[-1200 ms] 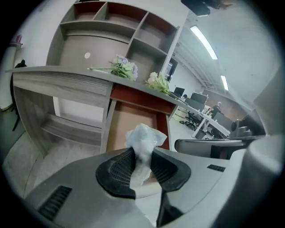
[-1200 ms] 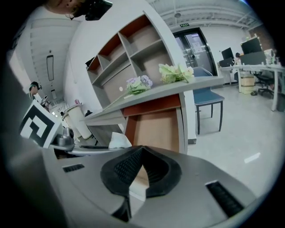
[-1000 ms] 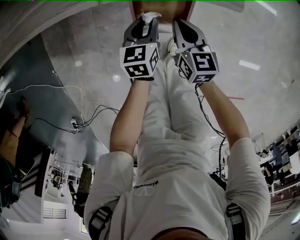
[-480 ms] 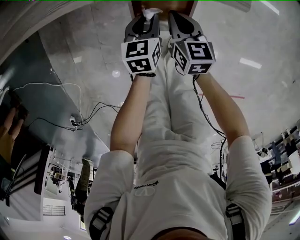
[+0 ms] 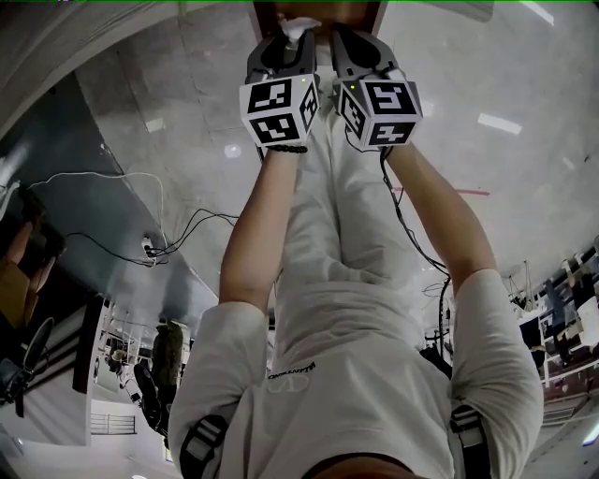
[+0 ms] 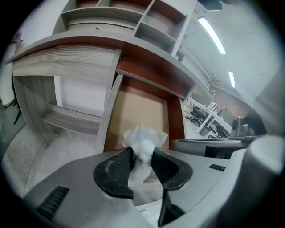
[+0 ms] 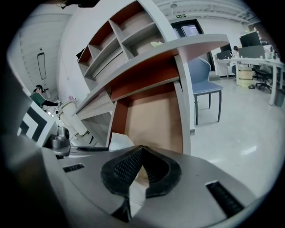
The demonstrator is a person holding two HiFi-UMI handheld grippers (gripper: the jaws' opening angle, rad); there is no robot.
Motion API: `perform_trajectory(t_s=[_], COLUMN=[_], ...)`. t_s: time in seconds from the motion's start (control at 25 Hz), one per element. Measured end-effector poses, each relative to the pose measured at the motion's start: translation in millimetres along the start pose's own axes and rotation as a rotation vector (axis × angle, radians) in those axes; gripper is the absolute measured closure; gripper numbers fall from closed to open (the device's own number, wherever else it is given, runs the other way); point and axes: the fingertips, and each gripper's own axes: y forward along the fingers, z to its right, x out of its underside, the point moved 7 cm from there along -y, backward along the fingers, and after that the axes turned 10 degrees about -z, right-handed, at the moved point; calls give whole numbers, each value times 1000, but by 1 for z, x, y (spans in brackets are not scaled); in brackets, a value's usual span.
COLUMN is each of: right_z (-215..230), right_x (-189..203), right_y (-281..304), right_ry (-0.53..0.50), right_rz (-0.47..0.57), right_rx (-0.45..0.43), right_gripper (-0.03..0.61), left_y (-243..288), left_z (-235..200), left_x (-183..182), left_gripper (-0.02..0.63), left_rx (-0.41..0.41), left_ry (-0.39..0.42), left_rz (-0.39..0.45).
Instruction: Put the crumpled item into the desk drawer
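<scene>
A crumpled white tissue (image 6: 144, 138) sticks up between the pads of my left gripper (image 6: 142, 153), over the brown floor of the open desk drawer (image 6: 138, 111). The left jaws have just been opening, and the tissue still sits between them, touching both pads. In the head view the left gripper (image 5: 288, 42) and the tissue (image 5: 301, 26) are at the drawer's front edge (image 5: 318, 11). My right gripper (image 7: 140, 149) is shut with nothing in it, beside the left one (image 5: 351, 42), and also points into the drawer (image 7: 156, 116). The tissue (image 7: 119, 141) shows at its left.
The desk top (image 7: 178, 49) overhangs the drawer, with open shelves (image 7: 129, 35) above it. A blue-grey chair (image 7: 202, 78) stands right of the desk. Cables (image 5: 168, 239) run over the floor at the left. The person's legs are below both grippers.
Both grippers have shifted a little up the picture toward the drawer, the right one drawing closer to the left. The tissue stays at the left gripper's tips.
</scene>
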Motion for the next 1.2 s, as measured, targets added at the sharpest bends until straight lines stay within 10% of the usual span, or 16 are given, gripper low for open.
perform_trajectory(t_s=[0.36, 0.76, 1.2], right_z=[1, -17, -69], right_x=[4, -20, -148], right_y=[6, -61, -272], right_ry=[-2, -8, -122], right_rz=[3, 114, 288], right_rx=[-1, -83, -83], right_gripper=[580, 580, 580], left_y=[10, -72, -284], left_z=[-9, -5, 41], left_x=[-2, -12, -107], left_gripper=[370, 370, 555], left_rx=[25, 3, 22], left_ry=[-13, 64, 172], left_rz=[6, 95, 328])
